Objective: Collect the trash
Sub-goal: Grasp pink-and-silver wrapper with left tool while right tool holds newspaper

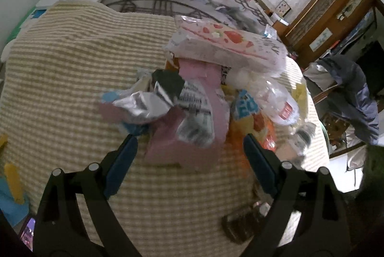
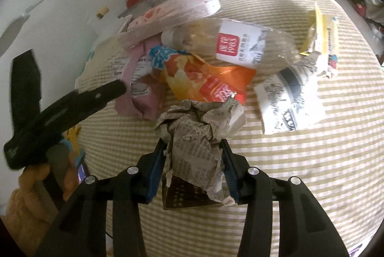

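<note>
Trash pile [image 1: 204,93] heaped on a beige checked tablecloth [image 1: 72,60], patterned floor and wood-framed furniture behind; left gripper [image 1: 189,144] spread wide before a pink wrapper [image 1: 182,144], right gripper [image 2: 193,149] pinching crumpled newspaper [image 2: 192,144] beside an orange bag [image 2: 211,81].

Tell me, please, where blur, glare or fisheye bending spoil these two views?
Left wrist view: the trash pile is smeared by motion blur, the far window glares white. Right wrist view: sharper on the crumpled newspaper; the striped cloth bulges, corners vignette black.
</note>
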`<action>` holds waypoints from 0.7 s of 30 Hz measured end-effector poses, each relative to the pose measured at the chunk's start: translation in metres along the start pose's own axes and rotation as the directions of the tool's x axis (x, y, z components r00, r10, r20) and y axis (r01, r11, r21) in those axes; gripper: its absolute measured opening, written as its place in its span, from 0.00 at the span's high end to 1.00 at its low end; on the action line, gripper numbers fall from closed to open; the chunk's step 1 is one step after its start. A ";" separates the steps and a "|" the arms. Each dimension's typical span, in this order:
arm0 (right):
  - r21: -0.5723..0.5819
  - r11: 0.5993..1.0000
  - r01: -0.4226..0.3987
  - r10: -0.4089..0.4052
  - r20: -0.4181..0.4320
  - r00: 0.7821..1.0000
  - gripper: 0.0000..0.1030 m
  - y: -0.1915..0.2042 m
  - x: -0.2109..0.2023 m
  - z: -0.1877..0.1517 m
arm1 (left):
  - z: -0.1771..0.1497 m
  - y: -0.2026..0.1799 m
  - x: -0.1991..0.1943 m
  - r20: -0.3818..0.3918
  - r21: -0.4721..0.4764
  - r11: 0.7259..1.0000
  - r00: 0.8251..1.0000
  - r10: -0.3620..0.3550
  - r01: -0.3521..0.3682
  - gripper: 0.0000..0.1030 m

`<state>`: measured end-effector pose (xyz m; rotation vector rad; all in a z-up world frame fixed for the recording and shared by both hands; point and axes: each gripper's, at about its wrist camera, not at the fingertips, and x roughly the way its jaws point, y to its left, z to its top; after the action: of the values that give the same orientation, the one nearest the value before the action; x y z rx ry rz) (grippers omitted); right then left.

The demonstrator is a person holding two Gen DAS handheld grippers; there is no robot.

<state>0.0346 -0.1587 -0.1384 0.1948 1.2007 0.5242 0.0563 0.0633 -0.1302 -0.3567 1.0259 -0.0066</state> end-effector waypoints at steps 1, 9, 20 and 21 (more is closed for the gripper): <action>0.004 1.000 0.000 0.000 0.005 1.000 0.57 -0.003 -0.003 -0.001 | 0.003 -0.001 0.004 -0.001 0.002 1.000 1.000 0.009 -0.009 0.15; 0.031 0.999 -0.013 0.013 0.023 1.000 0.56 -0.013 -0.014 0.000 | 0.011 -0.003 0.026 -0.044 0.028 0.999 0.998 0.041 -0.039 0.32; -0.007 1.000 -0.026 0.027 0.069 0.997 0.56 -0.005 -0.023 0.005 | 0.000 -0.015 -0.001 0.007 0.038 0.999 1.000 0.020 -0.020 0.64; -0.008 1.000 -0.025 0.025 0.093 0.995 0.56 -0.004 -0.027 0.006 | 0.000 -0.015 -0.008 0.022 0.029 1.000 1.000 0.009 -0.010 0.64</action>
<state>0.0341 -0.1748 -0.1158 0.2260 1.1066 0.5359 0.0544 0.0501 -0.1189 -0.3247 1.0050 -0.0090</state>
